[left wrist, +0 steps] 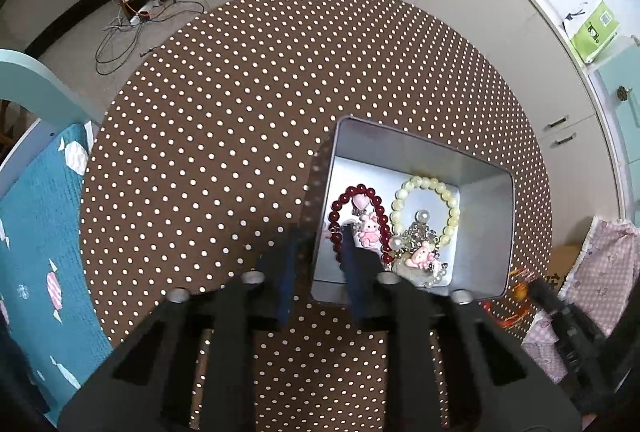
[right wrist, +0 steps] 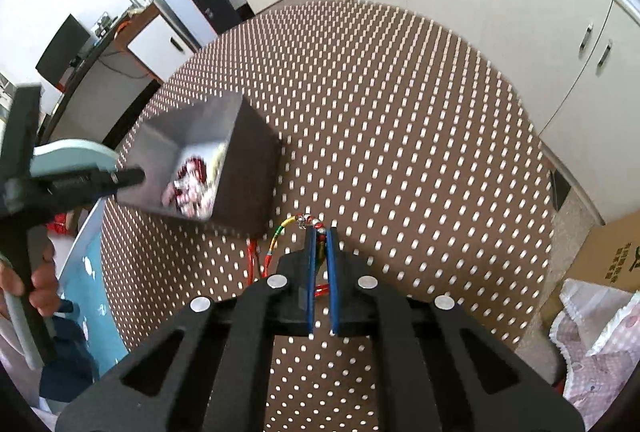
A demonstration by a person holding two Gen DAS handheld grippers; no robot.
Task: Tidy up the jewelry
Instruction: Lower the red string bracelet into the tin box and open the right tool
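The rectangular metal tin (left wrist: 486, 228) sits on the round dotted tablecloth (left wrist: 240, 112), holding a dark red bead bracelet (left wrist: 380, 210), a pale yellow one (left wrist: 450, 198) and pink charms. The left gripper (left wrist: 320, 244) points steeply down, jaws clamped across the tin's near wall. The right gripper (right wrist: 321, 232), also angled down, is closed on a multicoloured beaded cord (right wrist: 280, 232) beside the tin.

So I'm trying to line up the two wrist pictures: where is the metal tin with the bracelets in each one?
Left wrist view: the metal tin sits lower right of centre, open, just beyond the left tongs, whose fingers straddle its near-left wall.
Right wrist view: the same tin is at left of centre, blurred, with the left tongs at its left edge.
Shared landmark: the brown polka-dot tablecloth under it.
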